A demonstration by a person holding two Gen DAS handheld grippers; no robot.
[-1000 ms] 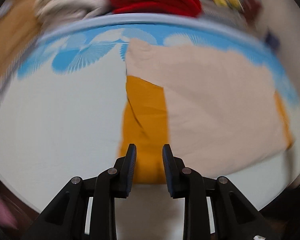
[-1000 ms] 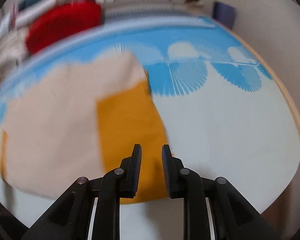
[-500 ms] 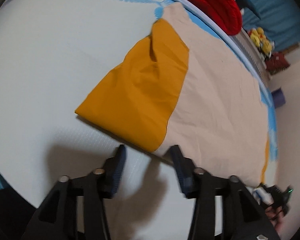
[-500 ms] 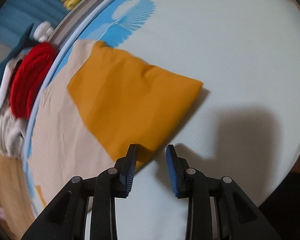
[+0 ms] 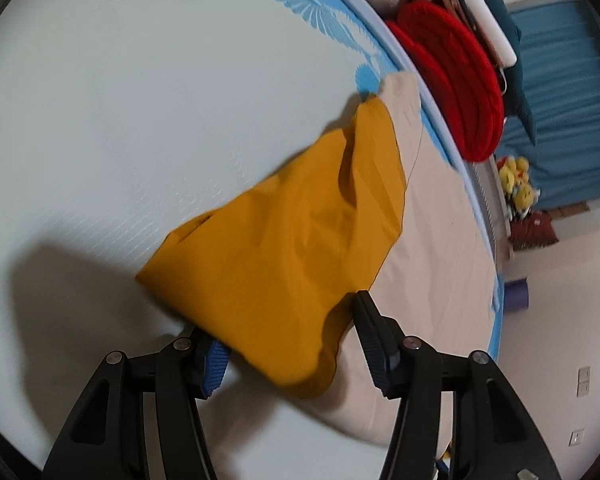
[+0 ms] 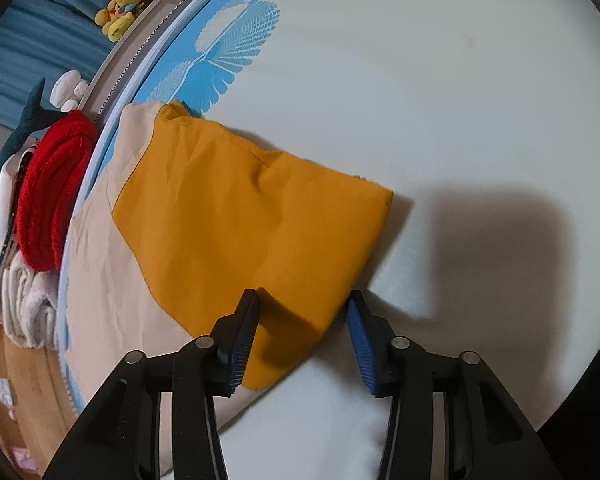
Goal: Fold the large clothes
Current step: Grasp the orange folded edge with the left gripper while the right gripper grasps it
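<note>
Both tools' jaws have just been opening: left tool and right tool each straddle the orange garment's near edge, ungripped.

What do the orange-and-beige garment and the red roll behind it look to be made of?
Orange-and-beige garment: thin woven fabric, probably cotton or a blend, matte; it lies flat with soft creases and sharp folded edges.
Red roll: thick, fuzzy textile, perhaps fleece or knit; ribbed, bulky coils with no sheen.

Left claw and right claw: black plastic arms with silver screws at the joints, ribbed blue pads at 9 and 3 o'clock.
</note>
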